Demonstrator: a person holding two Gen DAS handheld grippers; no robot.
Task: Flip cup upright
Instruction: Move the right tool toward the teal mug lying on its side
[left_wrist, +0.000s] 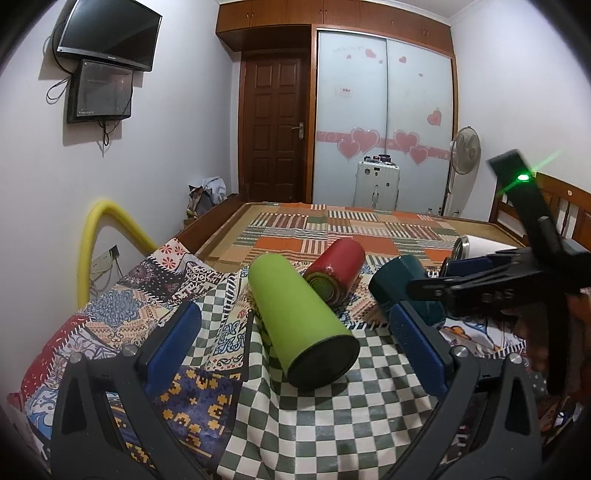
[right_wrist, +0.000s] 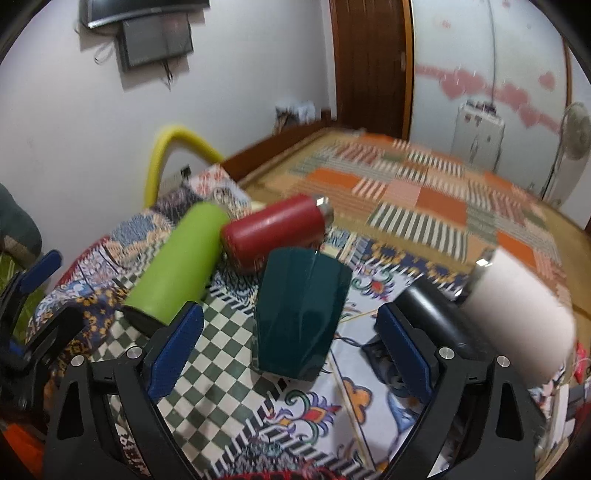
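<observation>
bed (left_wrist: 369, 229), patterned cloths (left_wrist: 295, 424), toppled cups (left_wrist: 301, 321)

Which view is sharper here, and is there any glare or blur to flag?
Left wrist view: sharp throughout, with the green cup crisp; a green indicator light on the right gripper flares into streaks. Right wrist view: motion-blurred, worst on the patchwork bedspread and the white cup; the dark teal cup stays fairly clear.
</observation>
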